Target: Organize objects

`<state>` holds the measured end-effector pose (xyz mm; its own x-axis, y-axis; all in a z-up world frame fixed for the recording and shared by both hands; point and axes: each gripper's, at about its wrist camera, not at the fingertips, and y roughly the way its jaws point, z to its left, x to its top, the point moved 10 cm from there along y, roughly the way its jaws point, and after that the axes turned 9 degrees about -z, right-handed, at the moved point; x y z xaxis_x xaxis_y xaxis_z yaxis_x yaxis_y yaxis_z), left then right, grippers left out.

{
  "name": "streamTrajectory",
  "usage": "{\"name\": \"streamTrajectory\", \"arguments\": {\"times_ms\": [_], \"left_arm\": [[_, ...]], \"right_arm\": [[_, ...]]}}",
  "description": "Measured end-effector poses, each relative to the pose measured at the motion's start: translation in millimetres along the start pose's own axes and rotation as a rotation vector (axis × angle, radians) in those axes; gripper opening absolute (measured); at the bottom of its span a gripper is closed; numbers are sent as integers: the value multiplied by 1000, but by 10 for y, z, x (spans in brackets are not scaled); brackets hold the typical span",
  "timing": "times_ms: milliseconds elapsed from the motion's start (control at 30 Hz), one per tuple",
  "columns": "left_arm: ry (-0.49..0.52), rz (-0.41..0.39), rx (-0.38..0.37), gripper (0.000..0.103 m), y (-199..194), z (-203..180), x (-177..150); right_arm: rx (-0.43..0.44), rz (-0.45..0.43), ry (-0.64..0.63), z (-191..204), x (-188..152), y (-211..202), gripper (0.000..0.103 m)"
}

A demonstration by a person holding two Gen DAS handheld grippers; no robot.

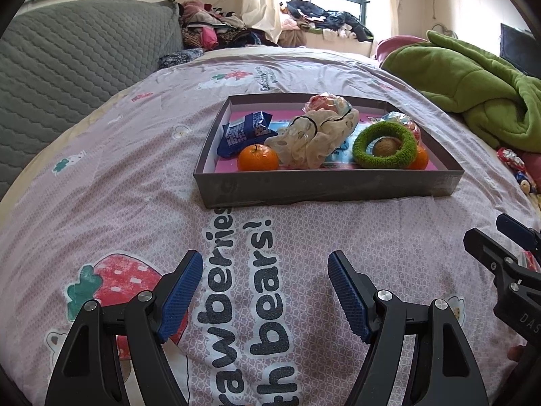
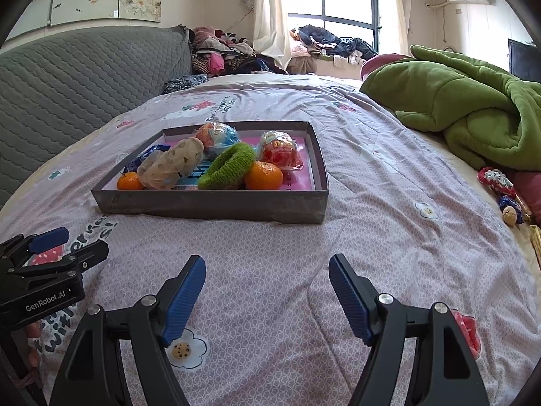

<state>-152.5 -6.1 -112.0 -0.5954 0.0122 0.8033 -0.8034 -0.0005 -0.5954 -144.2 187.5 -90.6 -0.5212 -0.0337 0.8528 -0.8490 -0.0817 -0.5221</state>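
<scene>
The bedsheet (image 1: 135,176) reads "…rawberries …th bears!" in dark letters beside a printed strawberry, and the left claw's (image 1: 265,286) body, seen from the right wrist view, is marked "GenRobot.AI". A grey shallow box (image 1: 324,186) sits mid-bed holding two oranges (image 1: 257,158), a blue snack packet (image 1: 245,132), a cream scrunchie (image 1: 314,137), a green scrunchie (image 1: 383,147) ringing a walnut (image 1: 385,146), and two clear-wrapped items (image 2: 280,150). Both the left claw and the right claw (image 2: 267,287) are spread wide, empty, over the bed's near edge. A green blanket (image 1: 473,94) lies at the bed's right edge.
</scene>
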Motion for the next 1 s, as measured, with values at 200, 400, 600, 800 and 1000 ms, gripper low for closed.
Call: {"name": "streamTrajectory", "arguments": {"times_ms": [200, 400, 600, 800, 1000], "left_arm": [[-1, 2, -2, 78, 21, 9, -22], [-7, 4, 0, 78, 35, 23, -32], [-9, 2, 1, 78, 42, 25, -44], [-1, -7, -1, 78, 37, 17, -35], [-1, -13, -2, 78, 18, 10, -24]], "right_arm": [[-5, 21, 12, -21, -63, 49, 75], [-6, 29, 5, -7, -91, 69, 75], [-6, 34, 2, -2, -104, 77, 75], [-8, 32, 3, -9, -102, 72, 75], [-11, 31, 2, -10, -102, 58, 75]]}}
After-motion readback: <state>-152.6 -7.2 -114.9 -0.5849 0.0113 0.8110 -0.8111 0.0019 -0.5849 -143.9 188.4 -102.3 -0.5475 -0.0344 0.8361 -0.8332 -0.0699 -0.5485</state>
